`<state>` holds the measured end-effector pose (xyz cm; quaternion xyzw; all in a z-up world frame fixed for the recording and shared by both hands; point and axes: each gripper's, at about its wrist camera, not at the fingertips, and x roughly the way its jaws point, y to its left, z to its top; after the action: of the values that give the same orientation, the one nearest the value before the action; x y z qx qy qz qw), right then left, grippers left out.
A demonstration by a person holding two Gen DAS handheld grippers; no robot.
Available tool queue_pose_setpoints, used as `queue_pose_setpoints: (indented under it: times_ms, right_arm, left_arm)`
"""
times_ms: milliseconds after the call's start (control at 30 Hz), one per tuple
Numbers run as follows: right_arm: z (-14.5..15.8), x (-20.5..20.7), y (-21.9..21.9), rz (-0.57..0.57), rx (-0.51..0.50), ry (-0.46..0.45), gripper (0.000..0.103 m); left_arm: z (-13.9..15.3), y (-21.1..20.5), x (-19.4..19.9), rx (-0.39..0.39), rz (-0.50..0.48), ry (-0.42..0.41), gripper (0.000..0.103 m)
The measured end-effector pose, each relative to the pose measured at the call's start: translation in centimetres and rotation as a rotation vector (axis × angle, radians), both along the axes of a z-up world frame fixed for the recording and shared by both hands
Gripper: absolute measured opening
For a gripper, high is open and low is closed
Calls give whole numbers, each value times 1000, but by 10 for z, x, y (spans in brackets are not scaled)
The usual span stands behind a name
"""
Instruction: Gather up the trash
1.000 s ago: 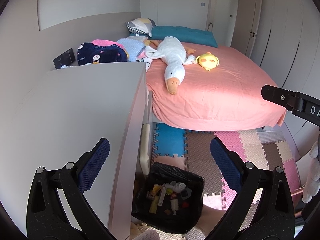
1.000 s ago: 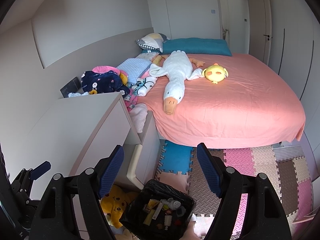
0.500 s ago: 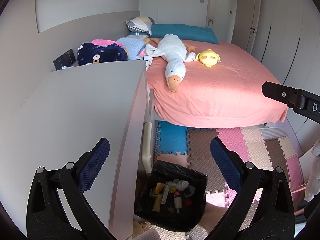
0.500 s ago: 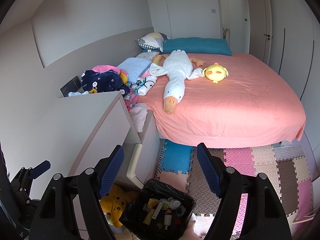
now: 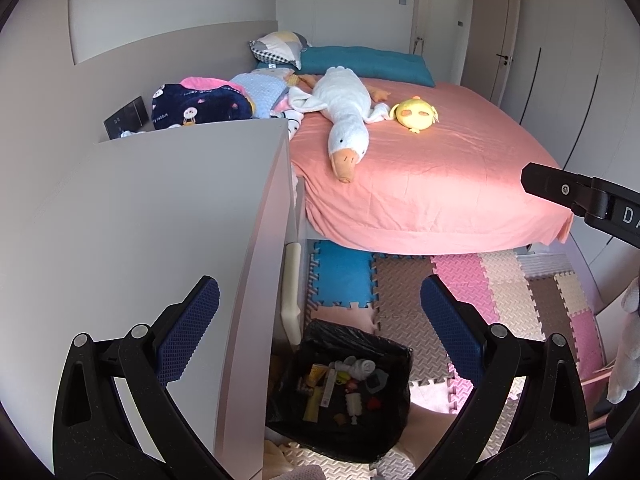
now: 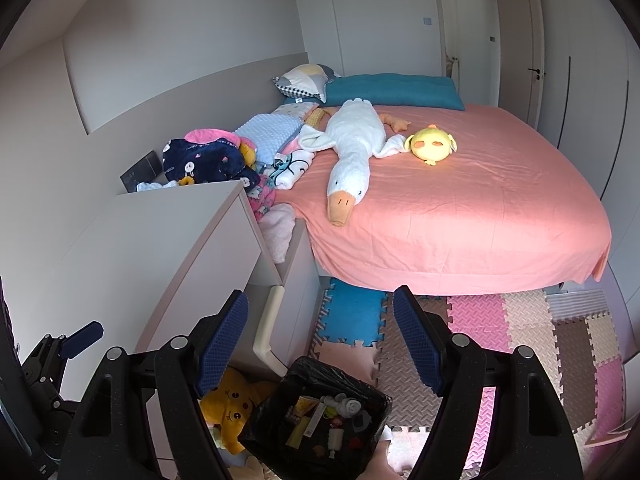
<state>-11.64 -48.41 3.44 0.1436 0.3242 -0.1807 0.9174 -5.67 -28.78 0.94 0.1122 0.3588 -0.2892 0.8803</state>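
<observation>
A black-bagged trash bin [image 5: 340, 392] stands on the floor beside the grey cabinet [image 5: 140, 220], holding several bits of trash such as wrappers and a crumpled tissue [image 5: 358, 368]. It also shows in the right wrist view [image 6: 316, 420]. My left gripper [image 5: 320, 320] is open and empty, high above the bin. My right gripper [image 6: 320, 340] is open and empty, also above the bin. Part of the right gripper [image 5: 580, 200] shows at the right edge of the left wrist view, and part of the left gripper [image 6: 60, 352] shows at the left of the right wrist view.
A bed with a pink sheet [image 6: 460, 208] carries a white goose plush [image 6: 352, 152], a yellow plush [image 6: 432, 146] and piled clothes [image 6: 212, 156]. Foam puzzle mats [image 6: 520, 328] cover the floor. A yellow plush [image 6: 232, 404] lies by the bin. Wardrobe doors [image 5: 560, 60] stand at right.
The left wrist view has tilted slightly, so the bin and bed sit a little differently in frame. The right wrist view is almost unchanged. Both grippers stay open.
</observation>
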Motion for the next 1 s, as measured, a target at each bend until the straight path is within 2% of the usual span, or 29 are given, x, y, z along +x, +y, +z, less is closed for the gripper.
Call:
queue_pose_setpoints:
  times_ms: [100, 367, 1000]
  right_arm:
    - [-1, 0, 0, -4, 1, -1, 76]
    - [-1, -1, 0, -3, 3, -2, 75]
    - [2, -2, 3, 4, 2, -1, 75]
  left_arm:
    - [3, 3, -2, -19, 18, -19, 97]
    - [6, 7, 2, -36, 47, 8, 97]
    - [4, 6, 4, -11, 36, 25, 97]
